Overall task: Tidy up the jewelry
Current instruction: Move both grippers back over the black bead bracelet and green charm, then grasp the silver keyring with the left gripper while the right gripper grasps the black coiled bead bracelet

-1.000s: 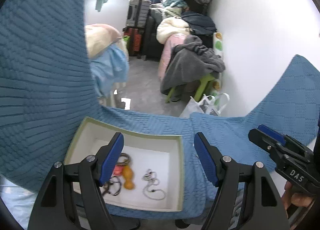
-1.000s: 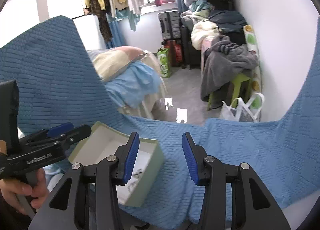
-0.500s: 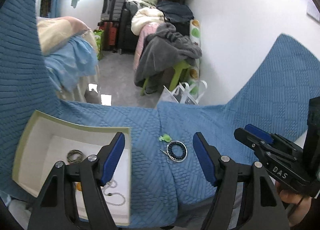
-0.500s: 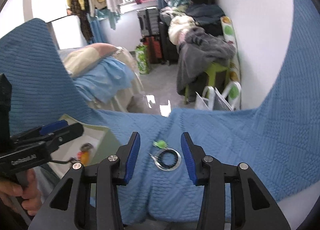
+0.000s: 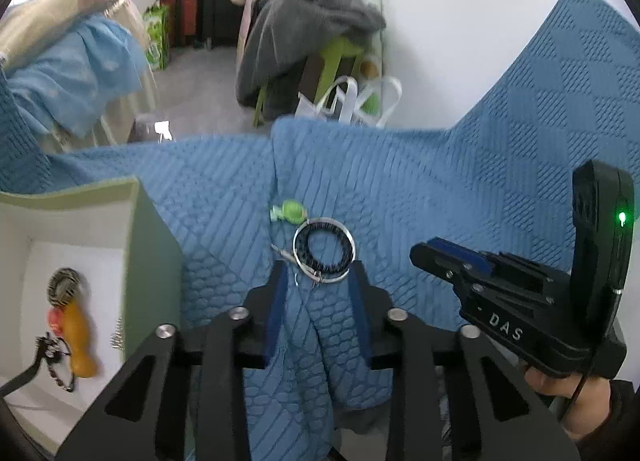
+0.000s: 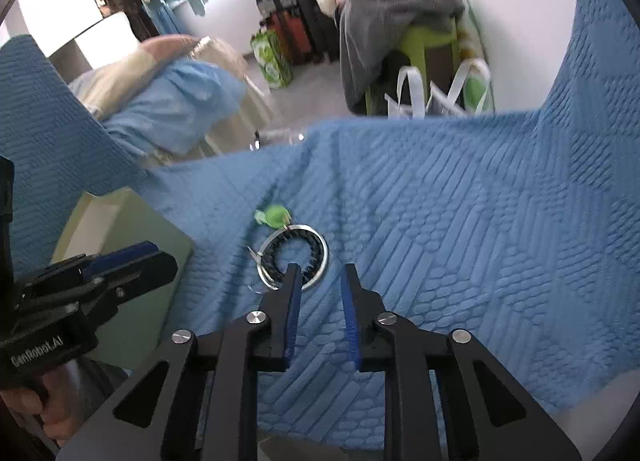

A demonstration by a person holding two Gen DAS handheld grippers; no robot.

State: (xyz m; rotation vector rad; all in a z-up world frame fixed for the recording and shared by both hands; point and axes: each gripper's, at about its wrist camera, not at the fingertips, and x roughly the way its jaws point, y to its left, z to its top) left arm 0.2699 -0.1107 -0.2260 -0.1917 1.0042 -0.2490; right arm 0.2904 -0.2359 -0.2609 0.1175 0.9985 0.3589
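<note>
A silver ring with a dark beaded bracelet inside it (image 5: 324, 249) lies on the blue quilted cloth (image 5: 420, 197), with a small green charm (image 5: 292, 211) just beyond it. It also shows in the right wrist view (image 6: 294, 257). My left gripper (image 5: 318, 279) is open and empty, its tips just short of the ring. My right gripper (image 6: 318, 273) is open and empty, its left fingertip at the ring's near edge. A pale green box (image 5: 154, 245) at the left holds an orange pendant (image 5: 78, 335), a striped ring and dark chains.
The cloth's far edge drops off to the floor. Beyond it stand a green stool (image 6: 424, 41) piled with grey clothes, white bags (image 6: 436, 97), suitcases and a bed with a blue blanket (image 6: 176, 101). A white wall is at the right.
Both grippers have moved right and forward from the box to the ring and bracelet. Both jaws have narrowed but stay open.
</note>
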